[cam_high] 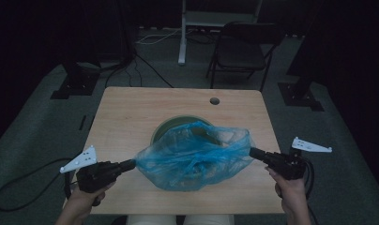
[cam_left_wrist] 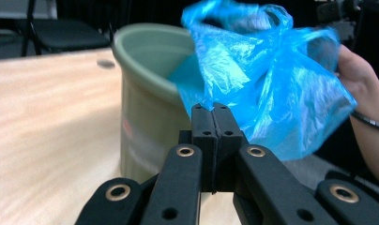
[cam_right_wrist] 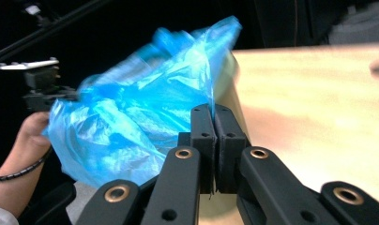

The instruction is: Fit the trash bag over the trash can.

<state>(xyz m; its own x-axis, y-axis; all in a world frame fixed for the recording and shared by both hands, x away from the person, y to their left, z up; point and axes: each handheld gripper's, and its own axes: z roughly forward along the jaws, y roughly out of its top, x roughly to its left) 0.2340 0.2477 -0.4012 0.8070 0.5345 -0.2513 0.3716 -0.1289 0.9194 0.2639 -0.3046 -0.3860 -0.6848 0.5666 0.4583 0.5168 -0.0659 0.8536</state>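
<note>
Blue plastic bag [cam_high: 194,157] is stretched over the green bin [cam_high: 171,125], near the worktop's [cam_high: 122,112] front edge. Left claw [cam_high: 131,164] and right claw [cam_high: 253,152] are each clamped on its rim. Pulling further apart could tear the thin film or tip the bin.

Your pale wooden surface [cam_high: 122,122] carries one round grey-green bin [cam_high: 166,127] near its middle; a small round hole [cam_high: 214,101] sits by the far edge.

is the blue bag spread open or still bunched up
Spread open. The blue bag is stretched between the left gripper and right gripper, jaws shut on opposite edges, over the green bin.
</note>
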